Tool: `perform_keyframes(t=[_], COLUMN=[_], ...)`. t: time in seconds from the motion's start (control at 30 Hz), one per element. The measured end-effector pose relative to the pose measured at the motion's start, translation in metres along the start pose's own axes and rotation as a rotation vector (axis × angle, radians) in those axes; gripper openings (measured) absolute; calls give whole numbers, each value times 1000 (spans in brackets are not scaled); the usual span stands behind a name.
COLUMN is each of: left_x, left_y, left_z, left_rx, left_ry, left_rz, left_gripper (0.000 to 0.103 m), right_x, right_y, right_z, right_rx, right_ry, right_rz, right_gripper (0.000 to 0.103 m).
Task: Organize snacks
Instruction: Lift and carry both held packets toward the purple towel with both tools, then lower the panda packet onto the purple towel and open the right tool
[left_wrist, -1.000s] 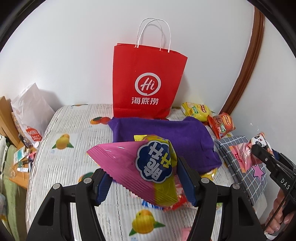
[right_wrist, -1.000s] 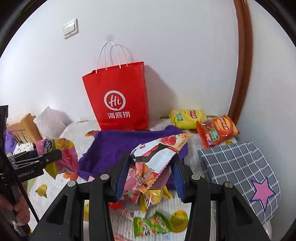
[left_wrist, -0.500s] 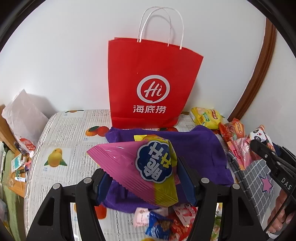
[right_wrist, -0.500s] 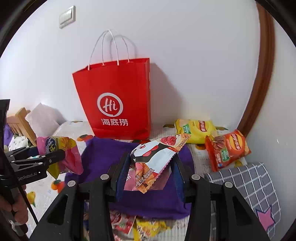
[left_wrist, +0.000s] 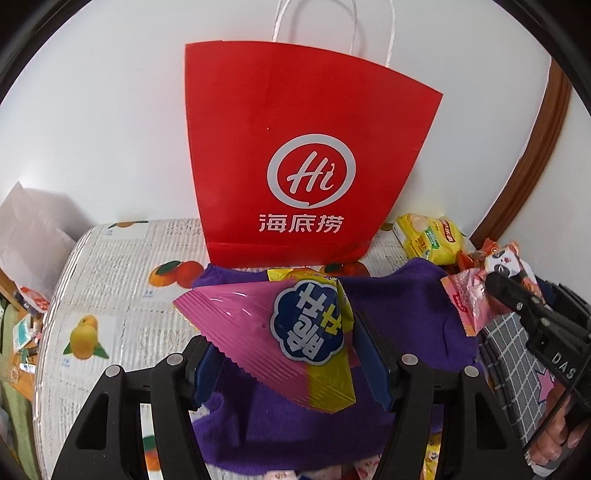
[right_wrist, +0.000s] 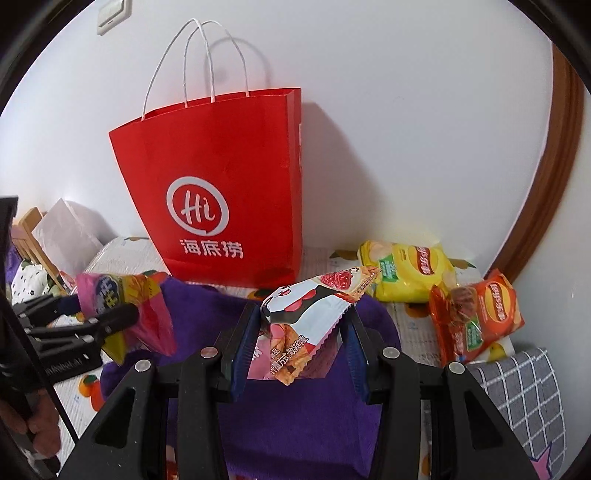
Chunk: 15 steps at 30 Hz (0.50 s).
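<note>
My left gripper (left_wrist: 284, 354) is shut on a pink and yellow snack bag (left_wrist: 280, 332) and holds it above a purple cloth (left_wrist: 399, 314). My right gripper (right_wrist: 299, 343) is shut on a white and pink panda snack packet (right_wrist: 310, 314) over the same cloth (right_wrist: 295, 406). A red paper bag (left_wrist: 295, 158) with white handles stands upright against the wall just beyond both grippers; it also shows in the right wrist view (right_wrist: 221, 184). The right gripper with its packet (left_wrist: 480, 299) shows at the right of the left wrist view. The left gripper with its bag (right_wrist: 125, 306) shows at the left of the right wrist view.
A yellow chip bag (right_wrist: 410, 269) and an orange chip bag (right_wrist: 476, 314) lie right of the red bag. A grey checked cushion with a pink star (right_wrist: 524, 402) sits at the right. A white bag (right_wrist: 66, 236) stands far left. The fruit-print cover (left_wrist: 110, 295) lies beneath.
Both grippers have moved forward toward the red bag, which now looks much larger. The loose snacks in front have dropped out of view. Both grips are unchanged.
</note>
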<state>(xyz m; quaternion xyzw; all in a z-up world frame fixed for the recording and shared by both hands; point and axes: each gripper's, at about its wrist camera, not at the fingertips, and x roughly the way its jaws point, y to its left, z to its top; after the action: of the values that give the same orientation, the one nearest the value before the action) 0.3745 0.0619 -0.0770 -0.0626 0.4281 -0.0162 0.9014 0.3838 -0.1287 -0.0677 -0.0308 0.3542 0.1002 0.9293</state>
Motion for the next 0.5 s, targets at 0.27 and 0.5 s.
perform_keyframes(t=[0.27, 0.5], left_x=[32, 44], left_y=[17, 22], left_z=[-5, -5], left_rx=[-17, -13], left_ry=[49, 63], left_rz=[9, 9], left_gripper=[64, 64], right_x=[33, 56], right_y=[0, -21], right_z=[-6, -15], right_rx=[-17, 0], right_ry=[66, 159], right_rz=[23, 14], right_gripper=[45, 45])
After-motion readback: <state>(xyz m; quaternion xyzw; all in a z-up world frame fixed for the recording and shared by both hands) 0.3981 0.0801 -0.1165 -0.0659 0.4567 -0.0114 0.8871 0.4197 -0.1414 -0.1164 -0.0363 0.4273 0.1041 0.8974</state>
